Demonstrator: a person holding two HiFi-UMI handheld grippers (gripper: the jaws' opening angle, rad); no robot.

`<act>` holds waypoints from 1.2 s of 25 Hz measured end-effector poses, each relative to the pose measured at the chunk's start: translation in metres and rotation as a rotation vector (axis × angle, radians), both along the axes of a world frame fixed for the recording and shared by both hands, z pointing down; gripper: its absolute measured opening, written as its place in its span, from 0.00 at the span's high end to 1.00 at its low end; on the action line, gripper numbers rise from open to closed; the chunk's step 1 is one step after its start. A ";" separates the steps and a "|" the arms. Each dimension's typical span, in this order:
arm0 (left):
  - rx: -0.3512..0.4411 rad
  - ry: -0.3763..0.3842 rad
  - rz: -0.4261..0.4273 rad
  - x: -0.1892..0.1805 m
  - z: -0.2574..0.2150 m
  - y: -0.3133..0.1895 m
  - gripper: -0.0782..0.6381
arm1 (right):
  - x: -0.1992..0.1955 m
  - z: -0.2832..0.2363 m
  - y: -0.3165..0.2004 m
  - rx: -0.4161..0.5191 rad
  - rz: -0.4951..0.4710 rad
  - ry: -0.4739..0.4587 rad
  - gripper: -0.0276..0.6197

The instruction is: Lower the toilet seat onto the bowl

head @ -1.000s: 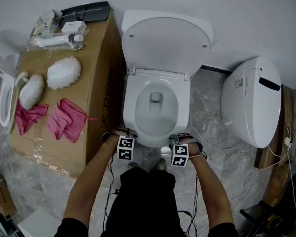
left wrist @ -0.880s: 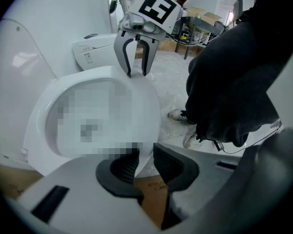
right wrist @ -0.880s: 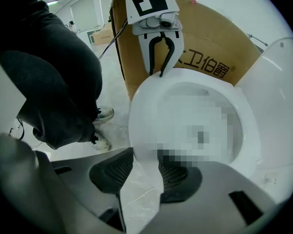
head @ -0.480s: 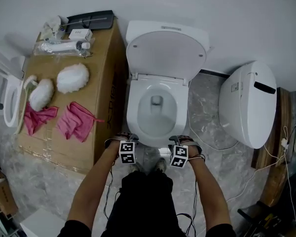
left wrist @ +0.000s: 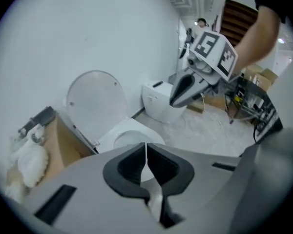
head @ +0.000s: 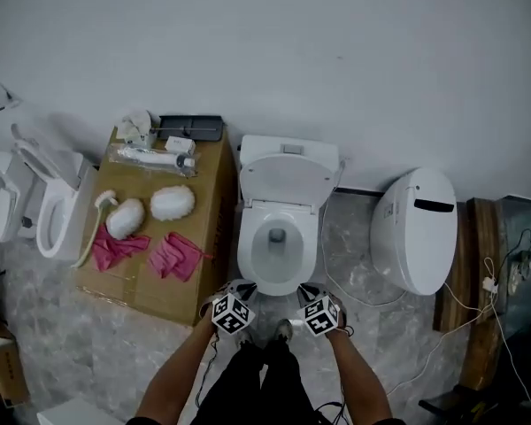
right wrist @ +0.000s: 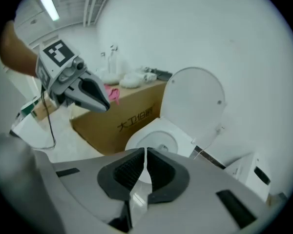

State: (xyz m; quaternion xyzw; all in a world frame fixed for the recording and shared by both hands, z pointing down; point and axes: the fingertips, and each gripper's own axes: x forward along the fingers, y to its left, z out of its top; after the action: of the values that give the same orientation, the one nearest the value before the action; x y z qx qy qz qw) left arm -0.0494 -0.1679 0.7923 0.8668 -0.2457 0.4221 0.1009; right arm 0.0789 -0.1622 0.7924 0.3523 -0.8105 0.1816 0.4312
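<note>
A white toilet bowl (head: 277,242) stands against the wall, its seat and lid (head: 288,181) raised upright. In the head view both grippers are held side by side just in front of the bowl, apart from it: my left gripper (head: 236,294) and my right gripper (head: 311,296). In the left gripper view, my left gripper (left wrist: 146,152) has just been closing and is shut, with nothing between its pads; the bowl (left wrist: 129,134) lies beyond. In the right gripper view, my right gripper (right wrist: 145,161) has likewise closed and is empty, above the bowl (right wrist: 156,139).
A cardboard box (head: 137,282) stands left of the toilet, bearing two pink cloths (head: 175,255), white fluffy pads (head: 172,202) and bottles. A second white toilet (head: 415,228) lies to the right with cables on the floor. Loose toilet seats (head: 46,209) lean at far left.
The head view has pulled well back, so the toilet looks smaller and more wall shows. Both grippers have risen and stay in front of the bowl. The seat stays raised.
</note>
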 end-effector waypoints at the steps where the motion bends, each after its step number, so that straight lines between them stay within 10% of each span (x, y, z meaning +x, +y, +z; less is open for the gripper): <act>1: 0.026 0.039 -0.053 -0.001 -0.027 -0.003 0.87 | 0.001 -0.027 -0.001 0.033 0.060 -0.033 0.90; 9: 0.351 0.270 -0.389 -0.034 -0.245 -0.015 0.88 | 0.012 -0.256 -0.005 0.362 0.430 -0.329 0.91; 16: 0.494 0.406 -0.427 -0.033 -0.378 0.022 0.88 | 0.018 -0.384 0.025 0.593 0.474 -0.423 0.91; 30: 0.519 0.500 -0.503 -0.039 -0.414 0.057 0.88 | 0.010 -0.395 0.075 0.625 0.484 -0.437 0.91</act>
State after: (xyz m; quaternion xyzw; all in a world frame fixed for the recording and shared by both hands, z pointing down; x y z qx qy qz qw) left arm -0.0882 -0.1110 0.3785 0.8521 -0.5150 0.0858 0.0356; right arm 0.0889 -0.0877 0.3976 0.5984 -0.7928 0.0937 0.0678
